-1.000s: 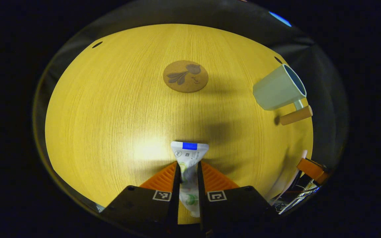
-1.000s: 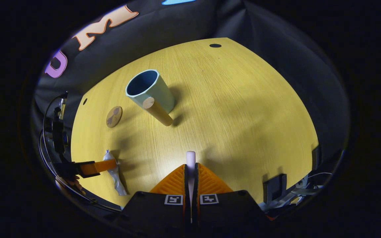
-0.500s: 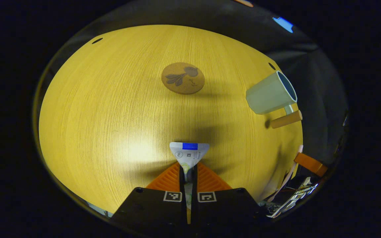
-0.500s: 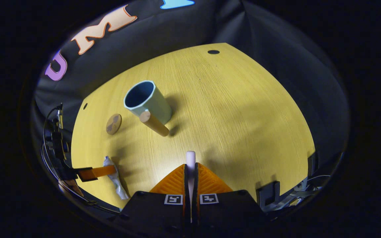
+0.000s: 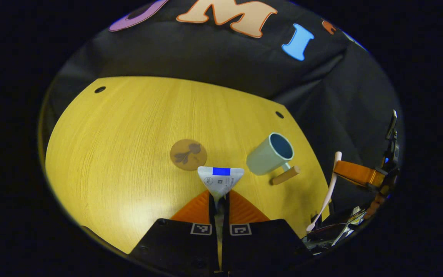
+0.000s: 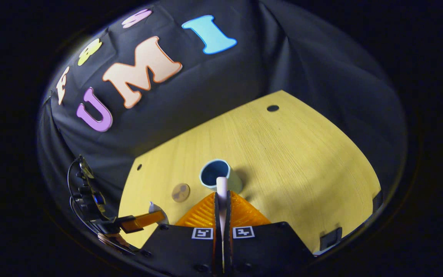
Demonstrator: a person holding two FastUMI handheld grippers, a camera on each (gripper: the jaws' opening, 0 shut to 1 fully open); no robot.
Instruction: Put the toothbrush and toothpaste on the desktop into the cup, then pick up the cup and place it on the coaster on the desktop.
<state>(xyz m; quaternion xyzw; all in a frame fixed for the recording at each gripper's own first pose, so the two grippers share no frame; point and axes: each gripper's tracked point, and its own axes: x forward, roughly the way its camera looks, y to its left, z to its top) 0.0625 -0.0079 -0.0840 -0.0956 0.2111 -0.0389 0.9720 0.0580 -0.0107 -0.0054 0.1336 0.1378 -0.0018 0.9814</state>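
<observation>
Left gripper (image 5: 219, 200): fingers pressed together on the toothpaste tube (image 5: 220, 180), whose flat crimped end fans out ahead of the fingertips. Held above the desk (image 5: 121, 130), clear of the surface.

Right gripper (image 6: 221, 200): fingers pinched on the toothbrush (image 6: 221, 188), its long axis running straight out along the fingers, rounded end forward. From the left gripper view the toothbrush hangs long and near upright across the orange finger at the right edge.

Cup (image 6: 218, 175): pale green, dark blue inside, upright on the desk, mouth open upward, with a wooden peg handle (image 5: 285, 175) sticking out to one side. In the right gripper view it sits directly ahead of the toothbrush tip, the tip overlapping its near rim. In the left gripper view the cup stands ahead and to the right of the tube, near but apart.

Judgement: the right gripper looks the nearer and better lined up; its drop depends on bringing the tip over the mouth and tilting it downward.

Coaster (image 5: 188, 154): round, brown, with a dark leaf pattern, flat on the desk just left of the cup, apart from it.

Obstructions: none between either gripper and the cup. Both loads converge on one narrow mouth, so crowding is the risk.
</observation>
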